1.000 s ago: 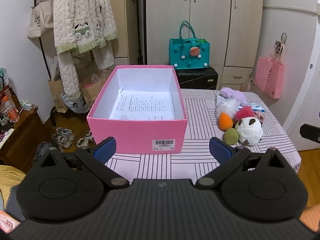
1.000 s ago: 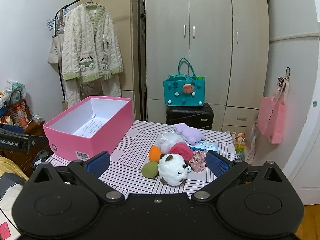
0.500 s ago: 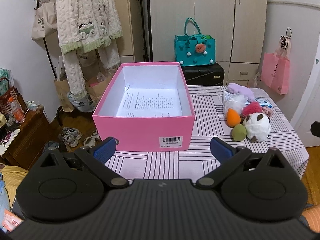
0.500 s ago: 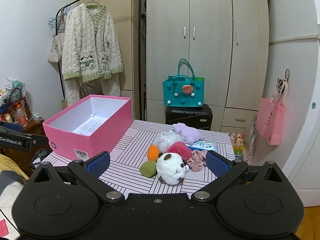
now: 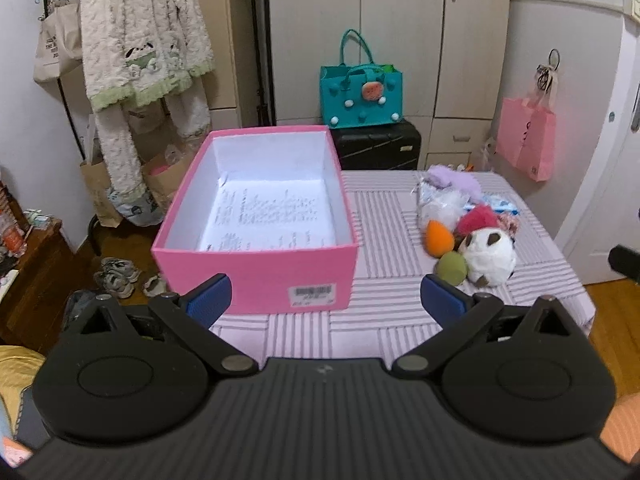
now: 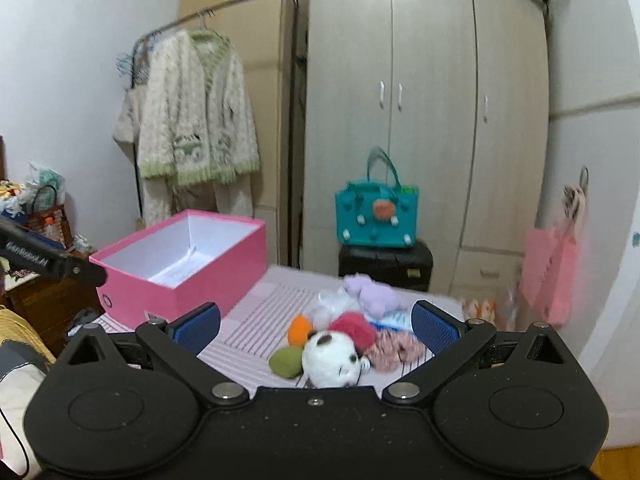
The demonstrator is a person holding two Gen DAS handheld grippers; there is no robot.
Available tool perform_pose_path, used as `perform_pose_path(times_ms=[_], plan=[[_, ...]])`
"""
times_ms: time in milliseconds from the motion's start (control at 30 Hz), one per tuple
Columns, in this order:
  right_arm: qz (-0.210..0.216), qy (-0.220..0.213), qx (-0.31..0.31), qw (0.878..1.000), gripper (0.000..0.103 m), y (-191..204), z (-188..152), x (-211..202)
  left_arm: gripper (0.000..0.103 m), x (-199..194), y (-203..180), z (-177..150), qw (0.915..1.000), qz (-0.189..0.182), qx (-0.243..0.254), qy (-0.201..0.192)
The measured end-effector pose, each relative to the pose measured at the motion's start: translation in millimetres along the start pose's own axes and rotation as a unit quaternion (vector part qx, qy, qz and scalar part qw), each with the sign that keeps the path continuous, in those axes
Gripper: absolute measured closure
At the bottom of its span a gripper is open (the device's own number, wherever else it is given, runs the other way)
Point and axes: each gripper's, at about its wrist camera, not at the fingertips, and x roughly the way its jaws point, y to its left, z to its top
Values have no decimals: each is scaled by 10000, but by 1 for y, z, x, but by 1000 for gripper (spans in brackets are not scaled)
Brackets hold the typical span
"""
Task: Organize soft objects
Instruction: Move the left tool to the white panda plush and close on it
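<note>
Right wrist view: panda plush (image 6: 334, 360) between spread tongs (image 6: 316, 322).

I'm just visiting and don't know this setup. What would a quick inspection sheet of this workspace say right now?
Surface: table with a striped cloth.
Job's things: pink box, open, only a printed sheet inside; soft toys heaped to its right, including panda plush, green ball, orange ball, purple plush.
Clutter: blue packet under the heap.
Grippers: left gripper open, empty; right gripper open, empty, facing the toys.
Cables: nothing seen.
Surroundings: wardrobe, teal bag, hanging cardigan, shoes on floor.
</note>
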Motion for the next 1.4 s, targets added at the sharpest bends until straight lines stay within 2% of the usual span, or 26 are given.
perform_pose_path(times_ms=[167,233,300,467,700,900,1000,1133,1233,1300,1400], plan=[[353,-208,217,9989,0,-19,-20,18,2,15,-16,4,9989,-432,24,-161],[404,-61,284,9988,0,-23,-30,33,2,24,-23,4,9968,-755,41,-252],[331,96,207,9992,0,-24,-39,47,2,36,-31,6,9944,-1035,95,-182],[256,316,-86,9991,0,-23,-62,73,3,63,-58,9,9896,-1369,452,0],[415,650,82,9970,4,-32,-81,107,3,103,-90,12,9759,-1997,776,414],[679,783,700,9921,6,-46,-93,131,7,130,-116,9,9679,-2223,1119,361],[585,830,650,9927,13,-45,-98,144,7,143,-121,8,9648,-2397,1053,238],[509,755,549,9943,16,-41,-101,155,10,164,-129,11,9639,-2413,1056,389],[468,772,599,9941,21,-40,-103,163,17,181,-135,14,9654,-2328,1047,532],[380,783,633,9942,28,-39,-104,166,27,193,-139,15,9634,-2389,1014,676],[456,789,729,9932,39,-40,-105,169,34,204,-144,14,9612,-2442,1046,739]])
